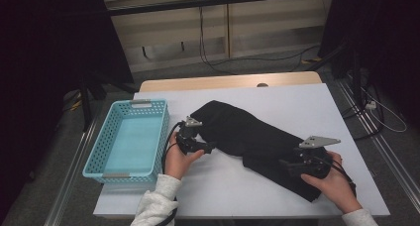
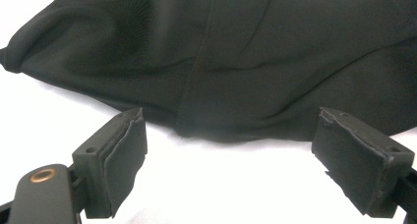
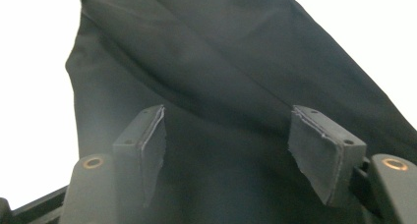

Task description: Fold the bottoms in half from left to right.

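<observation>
A black garment [image 1: 247,134] lies folded across the white table top, running from back left to front right. My left gripper [image 1: 208,147] is at its left edge, held by a hand in a grey sleeve; in the left gripper view the gripper [image 2: 228,160] is open, with the garment's hem [image 2: 206,126] just beyond the pads and white table between them. My right gripper [image 1: 287,167] hovers over the garment's near right end. Seen in the right gripper view, this gripper [image 3: 226,155] is open too, with black cloth [image 3: 221,76] under and ahead of it.
A light blue plastic basket [image 1: 130,139] stands empty at the table's left side. The white sheet [image 1: 297,99] covers the table, with a wooden edge [image 1: 228,81] at the back. Cables lie on the floor beyond and to the right.
</observation>
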`<action>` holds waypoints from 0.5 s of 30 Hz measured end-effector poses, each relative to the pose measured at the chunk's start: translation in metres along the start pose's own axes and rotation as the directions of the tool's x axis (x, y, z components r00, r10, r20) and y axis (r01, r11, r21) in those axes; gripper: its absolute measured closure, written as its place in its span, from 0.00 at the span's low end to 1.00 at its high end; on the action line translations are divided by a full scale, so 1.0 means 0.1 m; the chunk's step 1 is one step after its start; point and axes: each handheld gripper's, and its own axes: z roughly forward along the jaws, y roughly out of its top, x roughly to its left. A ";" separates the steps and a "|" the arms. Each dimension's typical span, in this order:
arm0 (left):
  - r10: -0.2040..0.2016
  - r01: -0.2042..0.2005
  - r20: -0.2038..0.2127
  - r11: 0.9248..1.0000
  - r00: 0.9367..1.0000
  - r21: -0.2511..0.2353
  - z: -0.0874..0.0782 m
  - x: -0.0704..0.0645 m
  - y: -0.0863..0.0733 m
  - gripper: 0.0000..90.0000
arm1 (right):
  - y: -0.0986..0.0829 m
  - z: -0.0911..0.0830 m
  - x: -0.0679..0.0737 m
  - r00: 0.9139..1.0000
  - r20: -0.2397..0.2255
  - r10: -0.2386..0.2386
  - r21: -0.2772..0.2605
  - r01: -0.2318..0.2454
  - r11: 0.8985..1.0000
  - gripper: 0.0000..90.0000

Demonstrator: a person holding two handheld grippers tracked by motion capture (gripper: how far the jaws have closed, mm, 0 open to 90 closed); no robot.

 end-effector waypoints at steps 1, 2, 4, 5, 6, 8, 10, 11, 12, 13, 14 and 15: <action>-0.002 0.002 -0.001 1.000 1.000 0.000 0.00 0.00 0.00 0.15 | 0.00 0.00 0.00 1.000 0.000 0.000 0.000 0.000 1.000 0.33; -0.001 0.001 -0.001 1.000 1.000 0.003 -0.01 0.01 0.00 0.15 | 0.03 0.01 0.05 1.000 -0.008 0.000 -0.014 0.000 1.000 0.32; 0.004 -0.004 -0.005 1.000 1.000 0.003 -0.01 0.01 0.00 0.15 | 0.05 0.01 0.10 1.000 -0.022 0.001 -0.028 -0.002 1.000 0.32; 0.006 -0.006 -0.002 1.000 1.000 0.005 -0.02 0.01 -0.01 0.15 | 0.05 0.01 0.10 1.000 -0.022 0.001 -0.028 -0.002 1.000 0.32; -0.003 0.003 0.006 1.000 1.000 0.009 -0.02 0.01 -0.01 0.15 | 0.07 0.03 0.15 0.999 -0.034 -0.008 -0.027 0.007 1.000 0.34; -0.005 0.005 0.000 1.000 1.000 0.003 -0.01 0.01 -0.01 0.14 | 0.07 0.04 0.17 0.999 -0.039 -0.015 -0.025 0.014 1.000 0.40; -0.007 0.007 0.003 1.000 1.000 0.005 -0.02 0.01 -0.01 0.14 | 0.08 0.06 0.26 0.996 -0.078 -0.046 -0.019 0.045 0.999 0.55; -0.007 0.007 0.003 1.000 1.000 0.005 -0.02 0.01 -0.01 0.14 | 0.08 0.06 0.26 0.996 -0.078 -0.046 -0.019 0.045 0.999 0.55; -0.010 0.010 0.002 1.000 1.000 0.005 -0.02 0.02 -0.01 0.14 | 0.08 0.07 0.31 0.993 -0.090 -0.071 -0.019 0.069 0.997 0.65; -0.010 0.010 0.002 1.000 1.000 0.005 -0.02 0.02 -0.01 0.14 | 0.08 0.07 0.31 0.993 -0.090 -0.071 -0.019 0.069 0.997 0.65; -0.011 0.011 -0.004 1.000 1.000 0.001 -0.01 0.02 -0.02 0.14 | 0.09 0.09 0.36 0.991 -0.107 -0.086 -0.021 0.084 0.996 0.70; -0.007 0.007 -0.003 1.000 1.000 0.000 -0.01 0.01 -0.02 0.14 | 0.09 0.10 0.39 0.988 -0.119 -0.100 -0.021 0.098 0.995 0.74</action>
